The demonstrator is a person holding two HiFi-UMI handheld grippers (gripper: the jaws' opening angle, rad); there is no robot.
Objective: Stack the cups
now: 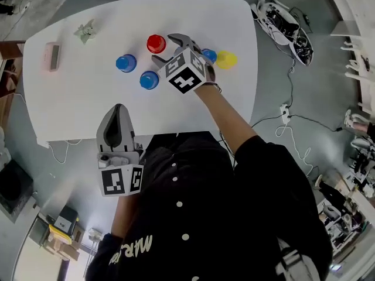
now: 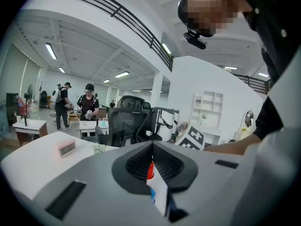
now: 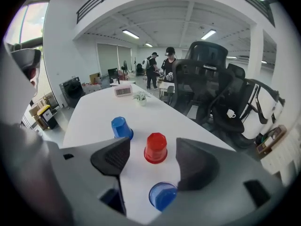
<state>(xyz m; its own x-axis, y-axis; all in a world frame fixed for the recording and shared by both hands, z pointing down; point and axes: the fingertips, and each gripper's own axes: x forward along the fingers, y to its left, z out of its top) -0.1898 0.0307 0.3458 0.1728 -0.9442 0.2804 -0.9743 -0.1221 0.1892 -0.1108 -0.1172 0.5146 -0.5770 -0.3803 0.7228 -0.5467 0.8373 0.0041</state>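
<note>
The red cup (image 3: 155, 147) stands upside down on the white desk (image 1: 76, 98), framed at 12 o'clock just ahead of my right gripper (image 3: 153, 145), whose jaws are spread wide and hold nothing. I judge the grasp comes next: I'd ease in level, centre the cup, and close softly on its wall so it neither tips nor crumples. The far blue cup (image 3: 122, 127) sits at its 10 o'clock and the near blue cup (image 3: 162, 196) at 6, close under the jaws, so I'd mind it. My left gripper (image 1: 119, 110), jaws pressed together and empty, hangs at the desk's near edge.

A white counter (image 1: 88, 92) is carrying a red cup (image 1: 156, 43), three blue cups (image 1: 126, 62), a yellow cup (image 1: 227, 60), a small plant (image 1: 86, 31) and a pink clock (image 1: 52, 56).
</note>
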